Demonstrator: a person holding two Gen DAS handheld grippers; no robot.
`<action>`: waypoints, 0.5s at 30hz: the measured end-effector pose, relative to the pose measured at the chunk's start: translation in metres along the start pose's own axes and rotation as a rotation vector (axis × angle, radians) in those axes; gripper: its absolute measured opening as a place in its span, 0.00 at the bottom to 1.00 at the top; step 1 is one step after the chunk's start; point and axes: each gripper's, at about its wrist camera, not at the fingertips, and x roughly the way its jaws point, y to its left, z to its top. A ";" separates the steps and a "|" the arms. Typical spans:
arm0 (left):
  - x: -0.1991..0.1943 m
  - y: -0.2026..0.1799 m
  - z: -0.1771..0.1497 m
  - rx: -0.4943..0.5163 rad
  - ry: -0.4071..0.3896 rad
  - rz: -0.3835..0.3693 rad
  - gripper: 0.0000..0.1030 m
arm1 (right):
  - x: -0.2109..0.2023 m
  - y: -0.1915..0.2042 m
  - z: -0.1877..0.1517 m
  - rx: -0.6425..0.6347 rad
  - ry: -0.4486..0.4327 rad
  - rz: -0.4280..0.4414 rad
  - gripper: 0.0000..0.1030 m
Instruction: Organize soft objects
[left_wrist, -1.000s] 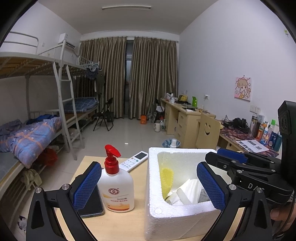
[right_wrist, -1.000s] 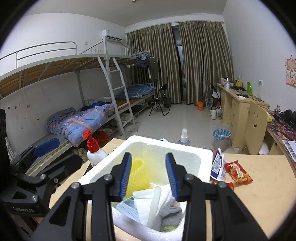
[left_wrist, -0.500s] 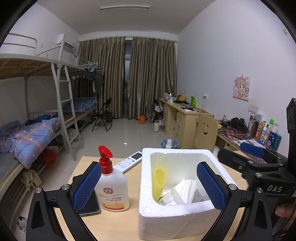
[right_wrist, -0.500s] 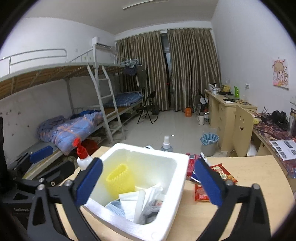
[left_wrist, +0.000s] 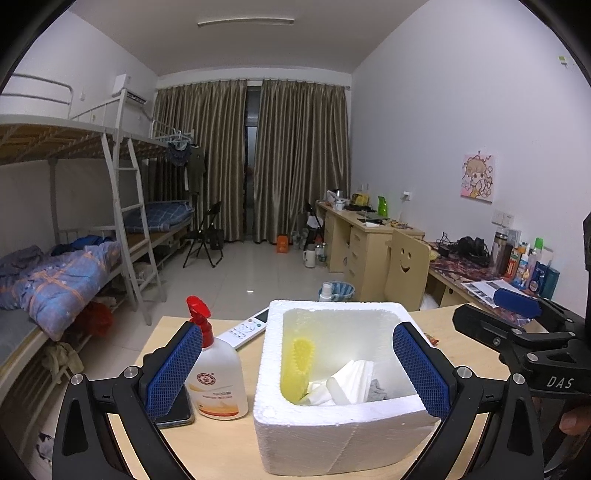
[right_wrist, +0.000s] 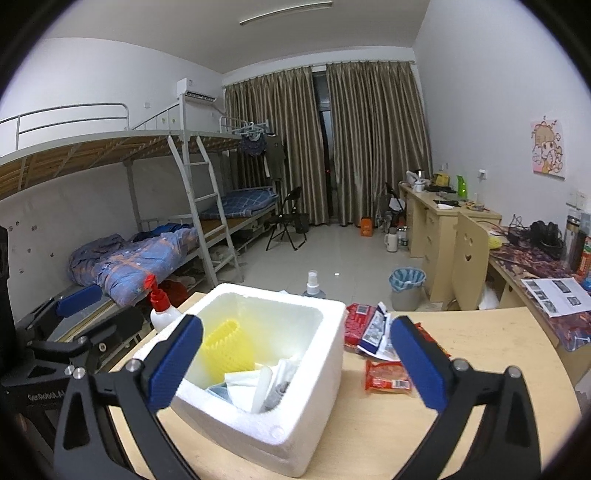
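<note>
White foam makes up the box that stands near the middle of the table, and the soft things lie gathered in it: a yellow mesh sleeve against its far-left wall, then folded tissues, a face mask and a grey sock toward its near side. Both grippers are spread wide and carry nothing. The right gripper hangs directly above the box, its fingers straddling the opening, so it is the nearer one; the left gripper faces the box from the table's left edge, beside a pump bottle, a phone and a remote. Snack packets lie just right of the box. No loose soft item shows outside it, so the sorting looks nearly finished.
</note>
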 end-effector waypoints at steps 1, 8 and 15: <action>-0.002 -0.001 0.000 0.001 -0.001 -0.001 1.00 | -0.003 -0.001 0.000 0.002 -0.003 -0.001 1.00; -0.013 -0.014 0.003 0.014 -0.014 -0.009 1.00 | -0.022 -0.010 -0.002 0.012 -0.021 -0.031 1.00; -0.031 -0.025 0.005 0.014 -0.030 -0.015 1.00 | -0.046 -0.015 -0.003 0.018 -0.048 -0.051 1.00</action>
